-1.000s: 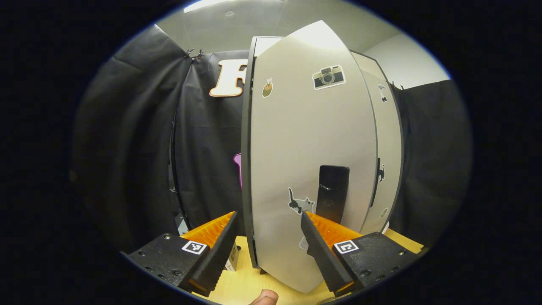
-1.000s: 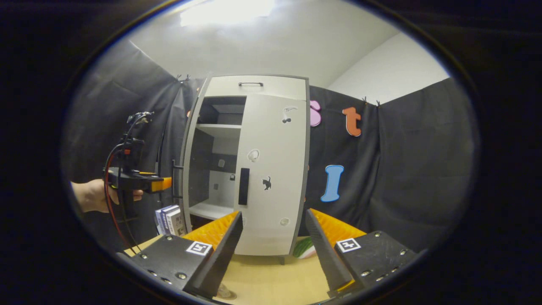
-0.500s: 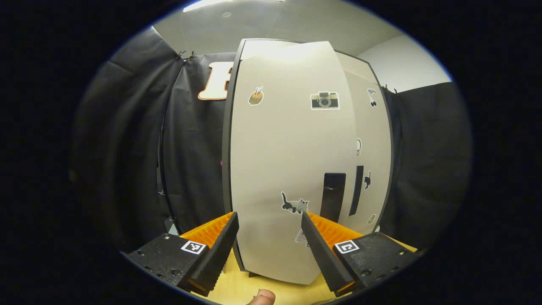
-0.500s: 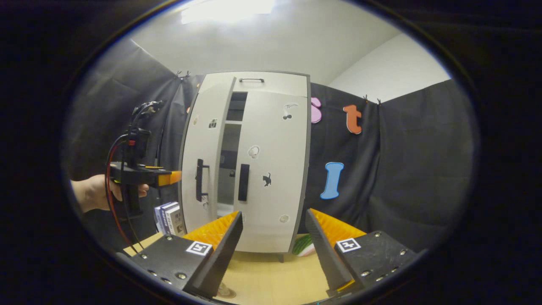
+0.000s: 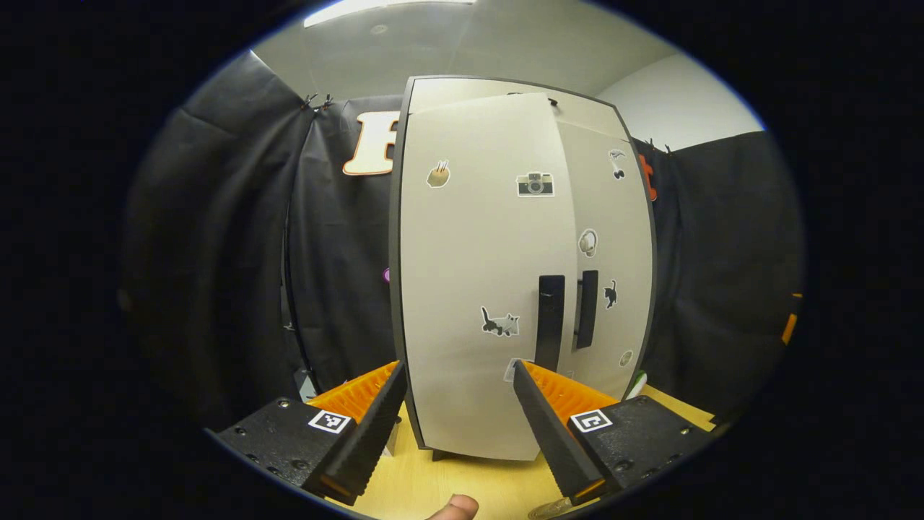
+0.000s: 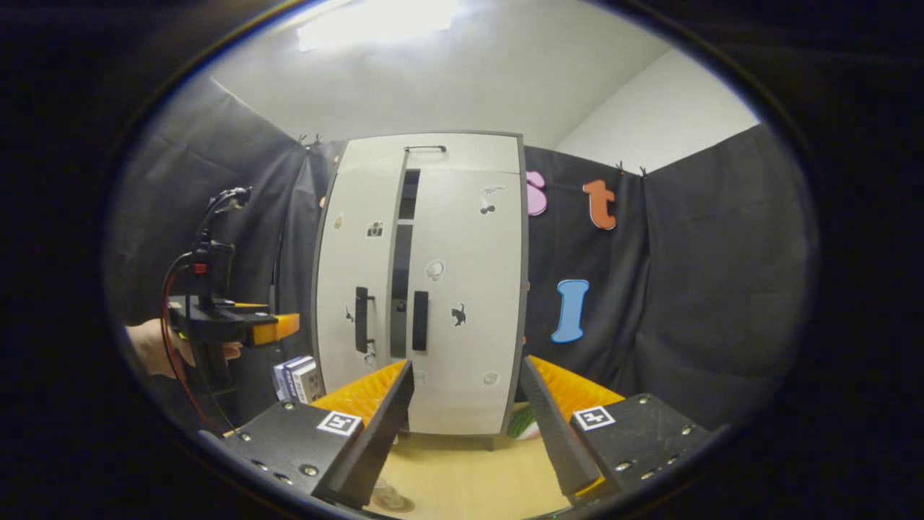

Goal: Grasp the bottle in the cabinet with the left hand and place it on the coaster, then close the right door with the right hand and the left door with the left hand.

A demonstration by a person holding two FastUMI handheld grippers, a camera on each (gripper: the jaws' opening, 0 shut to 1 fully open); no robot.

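Observation:
The pale cabinet (image 5: pixel 505 94) stands on the wooden table. Its right door (image 6: pixel 462 253) lies flush. The left door (image 5: pixel 469 289) is almost flush too, with a narrow dark slit (image 6: pixel 399 274) left between the two black handles. My left gripper (image 5: pixel 458 367) is open and empty, pointing at the left door's face. From the right gripper view the left gripper (image 6: pixel 285 326) hovers a little left of the cabinet, held by a hand (image 6: pixel 148 347). My right gripper (image 6: pixel 465 362) is open and empty, well back from the cabinet. A clear object (image 6: pixel 386 498) at the bottom edge is too cut off to identify.
Small boxes (image 6: pixel 296 375) stand on the table (image 6: pixel 462 469) left of the cabinet. A green and white object (image 6: pixel 520 422) lies by the cabinet's right foot. A fingertip (image 5: pixel 451 509) pokes in at the bottom of the left gripper view. Black cloth walls surround the booth.
The left door has swung from wide open to nearly flush, pushed by the left gripper. That gripper has since drawn back from the door. The right gripper has barely moved.

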